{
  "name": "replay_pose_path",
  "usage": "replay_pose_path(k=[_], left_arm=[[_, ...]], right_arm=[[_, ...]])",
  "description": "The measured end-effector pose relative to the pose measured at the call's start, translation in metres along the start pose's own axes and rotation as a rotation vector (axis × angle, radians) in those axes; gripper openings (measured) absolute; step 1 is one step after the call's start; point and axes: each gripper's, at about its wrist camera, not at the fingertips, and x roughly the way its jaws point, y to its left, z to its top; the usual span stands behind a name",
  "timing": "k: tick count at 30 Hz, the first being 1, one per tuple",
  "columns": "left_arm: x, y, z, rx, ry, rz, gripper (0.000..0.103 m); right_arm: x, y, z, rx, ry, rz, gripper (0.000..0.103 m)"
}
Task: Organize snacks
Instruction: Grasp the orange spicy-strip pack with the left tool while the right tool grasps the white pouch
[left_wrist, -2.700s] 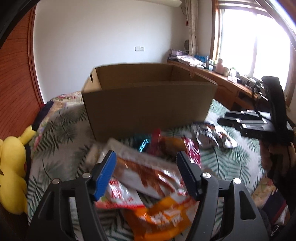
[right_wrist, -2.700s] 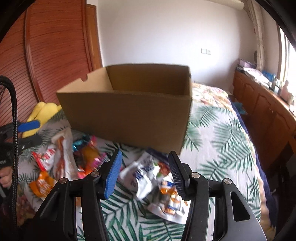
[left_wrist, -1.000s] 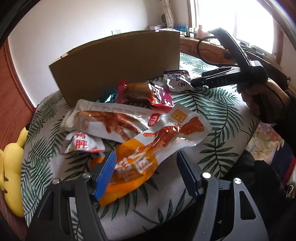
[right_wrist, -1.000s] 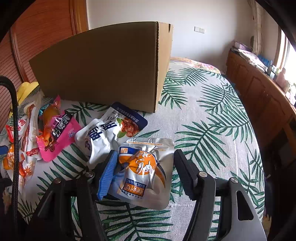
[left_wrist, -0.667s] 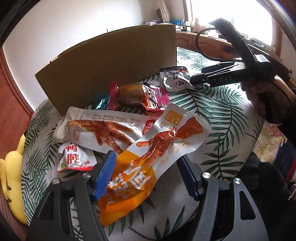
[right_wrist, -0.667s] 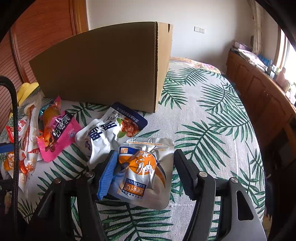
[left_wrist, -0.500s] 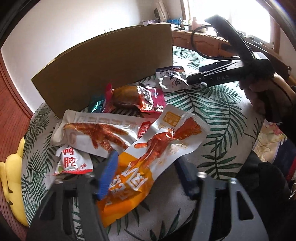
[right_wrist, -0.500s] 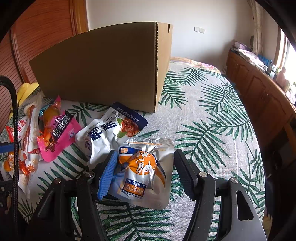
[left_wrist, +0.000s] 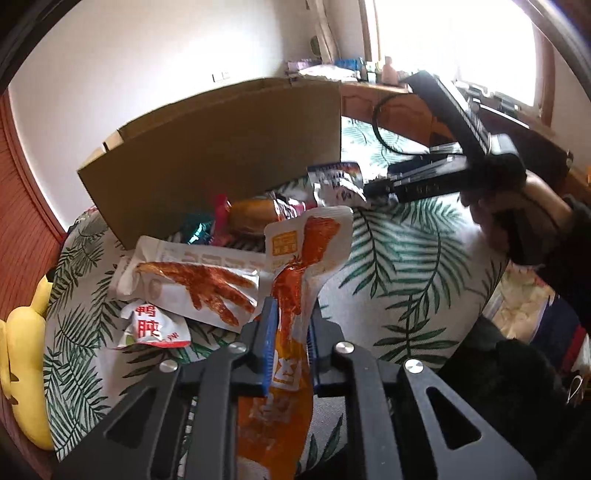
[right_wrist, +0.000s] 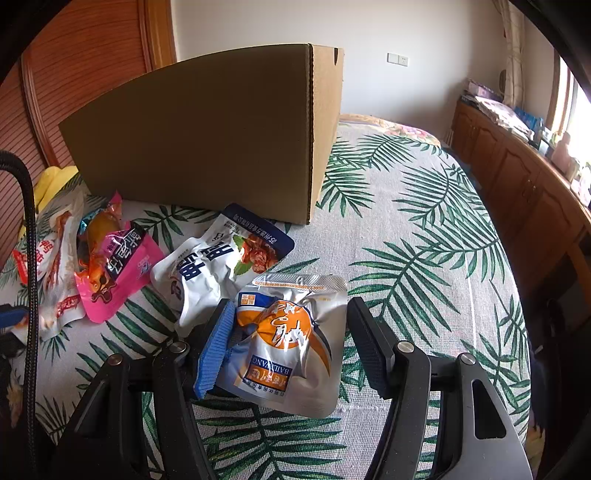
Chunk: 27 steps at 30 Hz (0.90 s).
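Cardboard box (right_wrist: 207, 140), one; silver pouches (right_wrist: 291, 343), two.

My right gripper (right_wrist: 291, 343) sits open around a silver pouch (right_wrist: 291, 350), blue pad touching its left edge, right finger apart. White pouch (right_wrist: 218, 266) just beyond; pink packet (right_wrist: 114, 273) left; box (right_wrist: 207, 140) behind.

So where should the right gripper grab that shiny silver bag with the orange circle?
Best on its side edges, from above. The silver pouch lies flat on the leafy bedspread, puffy in the middle, and already sits between the open fingers of the right gripper. Closing low across its width should pinch it; the flat sealed top edge is probably a firmer spot.
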Motion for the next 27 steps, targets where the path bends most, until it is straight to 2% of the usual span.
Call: replay_pose_path(k=[14,27], left_arm=[[-0.031,0.019,0.017,-0.106,-0.134,-0.004,0.010],[-0.037,0.031,0.030,-0.170,-0.185,-0.022,0.011]], right_arm=[[0.000,0.000,-0.001,0.001,-0.001,-0.001,0.065],[-0.008,0.004,-0.008,-0.033,0.016,-0.003,0.062]])
